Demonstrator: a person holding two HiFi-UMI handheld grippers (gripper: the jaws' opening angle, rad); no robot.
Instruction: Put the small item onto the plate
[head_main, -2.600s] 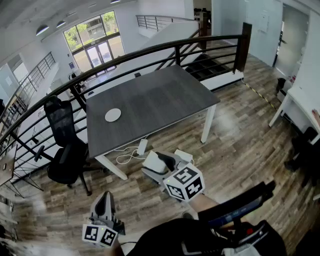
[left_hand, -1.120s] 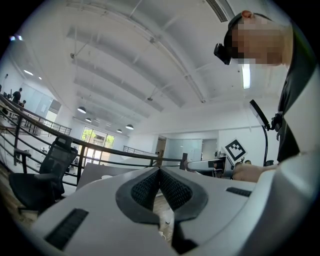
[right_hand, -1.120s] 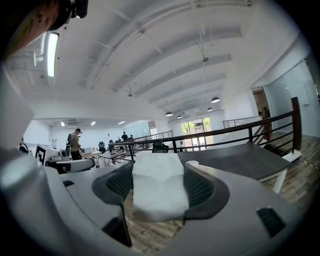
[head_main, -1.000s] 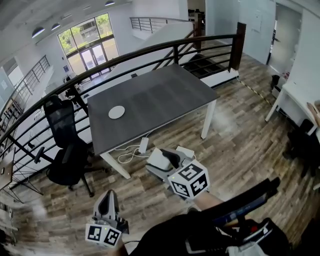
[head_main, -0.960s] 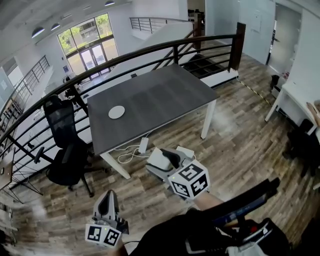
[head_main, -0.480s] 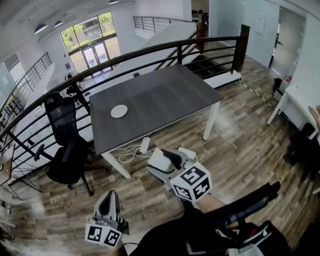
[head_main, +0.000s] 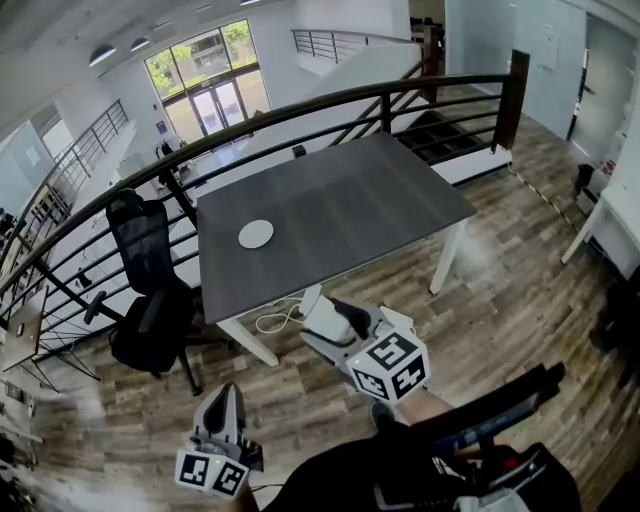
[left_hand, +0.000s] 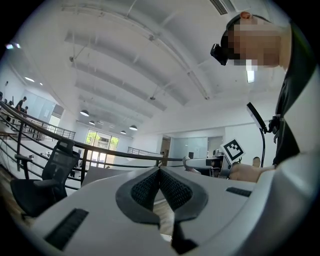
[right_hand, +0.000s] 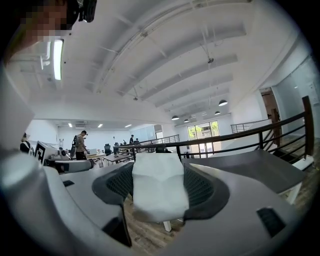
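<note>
A small white plate (head_main: 256, 234) lies near the left edge of the dark grey table (head_main: 350, 205) in the head view. My right gripper (head_main: 322, 311) hovers over the wooden floor in front of the table, shut on a small white soft item (right_hand: 157, 192) that fills the space between its pads. The same white item (head_main: 320, 319) shows at the gripper's tip in the head view. Lower left, my left gripper (head_main: 225, 405) is shut with nothing in it; its pads meet in the left gripper view (left_hand: 160, 179).
A black office chair (head_main: 150, 300) stands left of the table. A dark railing (head_main: 300, 105) runs behind the table, with a stairwell beyond. White cables and a power strip (head_main: 275, 315) lie on the floor under the table's front edge. A white desk (head_main: 610, 220) is at right.
The whole view has shifted: table and plate now sit slightly lower and further right in the head view. Both grippers keep their places and states; the right one still holds the white item.
</note>
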